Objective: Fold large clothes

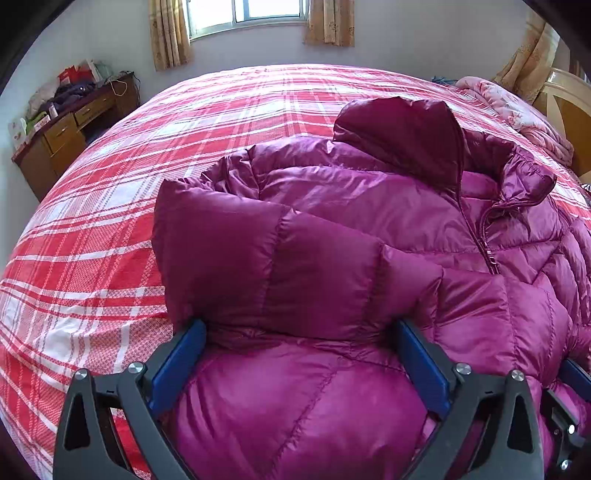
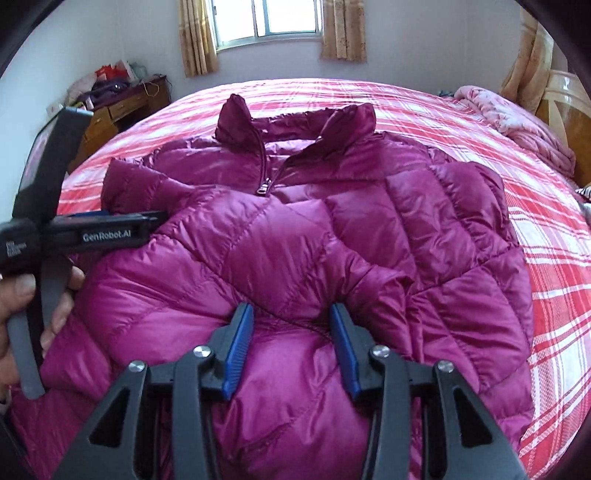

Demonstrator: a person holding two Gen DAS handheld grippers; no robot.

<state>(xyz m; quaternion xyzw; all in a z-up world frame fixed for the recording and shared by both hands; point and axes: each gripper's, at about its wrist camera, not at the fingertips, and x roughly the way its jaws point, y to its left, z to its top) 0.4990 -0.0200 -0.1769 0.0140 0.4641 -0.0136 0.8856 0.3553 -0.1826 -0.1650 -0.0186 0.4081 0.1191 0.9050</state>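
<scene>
A large magenta puffer jacket [image 1: 332, 221] lies front-up on the red plaid bed [image 1: 110, 221], zipper and collar pointing to the window. Its sleeves are folded across the chest. My left gripper [image 1: 299, 328] has its jaws wide apart around the folded left sleeve [image 1: 266, 258], with puffy fabric bulging between the blue pads. My right gripper [image 2: 291, 310] has its jaws partly apart over the jacket [image 2: 295, 229] lower front, with fabric bunched between the pads. The left gripper's body [image 2: 92, 232] and the hand holding it show at the left of the right wrist view.
A pink floral quilt [image 1: 517, 114] is bunched at the bed's far right by a wooden headboard [image 1: 569, 110]. A cluttered wooden desk [image 1: 70, 125] stands against the left wall. A curtained window [image 1: 251, 18] is behind the bed.
</scene>
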